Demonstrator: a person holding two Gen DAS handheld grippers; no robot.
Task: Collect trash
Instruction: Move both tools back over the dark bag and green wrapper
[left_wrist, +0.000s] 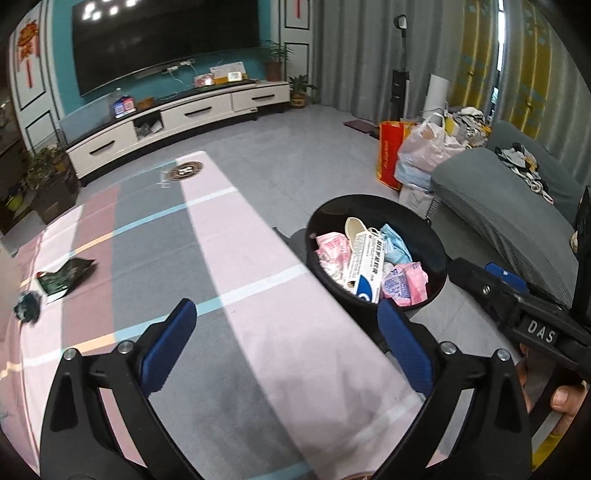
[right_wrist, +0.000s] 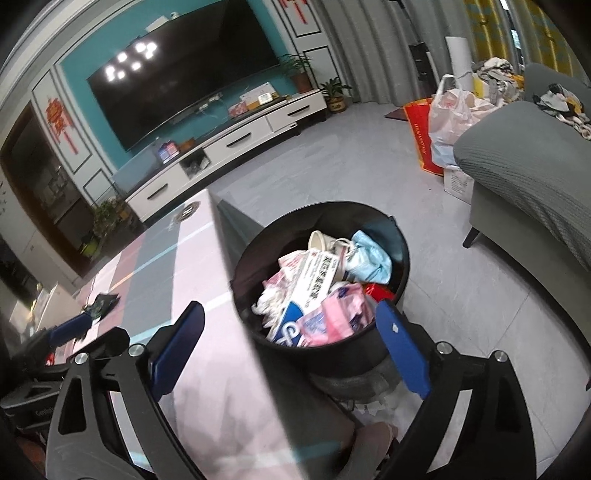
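One bin (left_wrist: 376, 206) — two pink packets (left_wrist: 404, 286).

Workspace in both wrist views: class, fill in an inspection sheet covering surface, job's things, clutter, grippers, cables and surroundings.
Surface: table under a pink and grey striped cloth.
Job's things: black bin beside the table, holding pink wrappers, a white carton and a blue mask; green packet on the cloth.
Clutter: dark fuzzy object near the packet.
Grippers: left gripper and right gripper open, empty.
Cables: nothing seen nearby.
Surroundings: television, grey sofa, bags.
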